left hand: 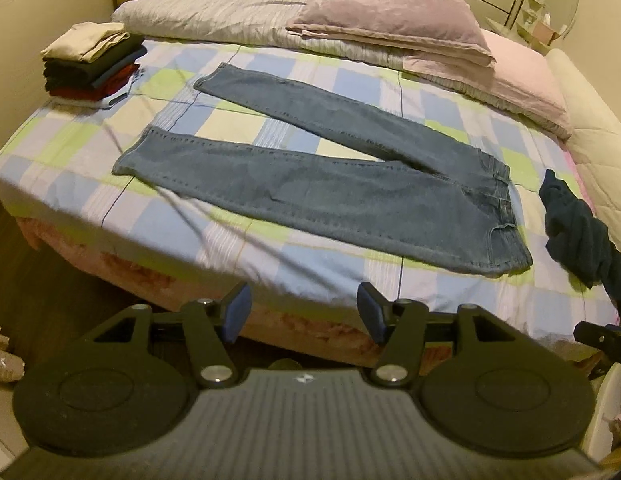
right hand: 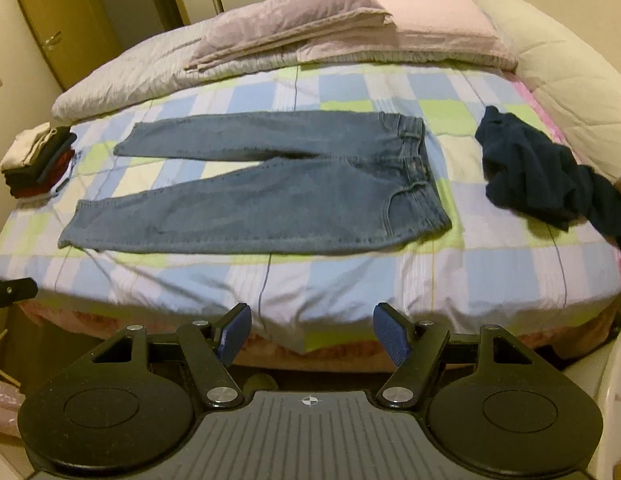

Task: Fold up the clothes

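Note:
A pair of blue jeans (left hand: 322, 184) (right hand: 270, 200) lies flat on the checked bed sheet (left hand: 70, 152) (right hand: 350, 276), legs spread toward the left and waistband to the right. My left gripper (left hand: 304, 312) hangs open over the bed's near edge, short of the jeans, with nothing between its blue pads. My right gripper (right hand: 312, 332) is also open and empty, back from the near edge below the jeans' seat. A crumpled dark navy garment (left hand: 582, 232) (right hand: 550, 180) lies on the sheet to the right of the jeans.
A stack of folded clothes (left hand: 94, 64) (right hand: 38, 160) sits at the bed's far left corner. A folded mauve blanket (left hand: 390, 24) (right hand: 302, 20) and striped duvet (left hand: 214, 16) line the far side. A cream cushion (right hand: 558, 72) borders the right. Wardrobe doors stand behind.

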`<state>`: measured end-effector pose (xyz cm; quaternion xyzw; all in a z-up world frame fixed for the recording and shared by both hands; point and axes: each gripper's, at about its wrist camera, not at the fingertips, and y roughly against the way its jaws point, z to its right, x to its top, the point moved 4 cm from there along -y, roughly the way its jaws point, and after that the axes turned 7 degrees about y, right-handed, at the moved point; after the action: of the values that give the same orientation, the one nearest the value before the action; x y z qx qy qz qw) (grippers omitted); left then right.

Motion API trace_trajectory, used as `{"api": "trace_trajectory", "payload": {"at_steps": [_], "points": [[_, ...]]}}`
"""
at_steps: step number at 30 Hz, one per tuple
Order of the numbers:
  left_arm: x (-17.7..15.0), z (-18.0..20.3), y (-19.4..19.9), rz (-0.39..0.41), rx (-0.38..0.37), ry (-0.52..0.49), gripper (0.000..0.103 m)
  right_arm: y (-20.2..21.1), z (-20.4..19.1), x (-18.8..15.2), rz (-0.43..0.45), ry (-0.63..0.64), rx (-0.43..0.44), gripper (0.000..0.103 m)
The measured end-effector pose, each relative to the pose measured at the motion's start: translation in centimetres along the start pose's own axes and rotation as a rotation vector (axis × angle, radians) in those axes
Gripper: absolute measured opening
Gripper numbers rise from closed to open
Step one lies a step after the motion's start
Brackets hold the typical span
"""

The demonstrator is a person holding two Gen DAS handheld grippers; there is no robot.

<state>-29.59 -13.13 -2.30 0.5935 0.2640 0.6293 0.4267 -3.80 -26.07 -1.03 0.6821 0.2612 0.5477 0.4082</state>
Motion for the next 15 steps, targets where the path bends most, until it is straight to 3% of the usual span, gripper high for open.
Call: {"api": "trace_trajectory", "payload": {"at_steps": [15], "points": [[0.2, 2.9, 1.8, 0.066, 0.027, -0.101, 0.062, 0.9, 0.9, -0.4, 0.024, -0.020, 0.018, 0.071]]}}
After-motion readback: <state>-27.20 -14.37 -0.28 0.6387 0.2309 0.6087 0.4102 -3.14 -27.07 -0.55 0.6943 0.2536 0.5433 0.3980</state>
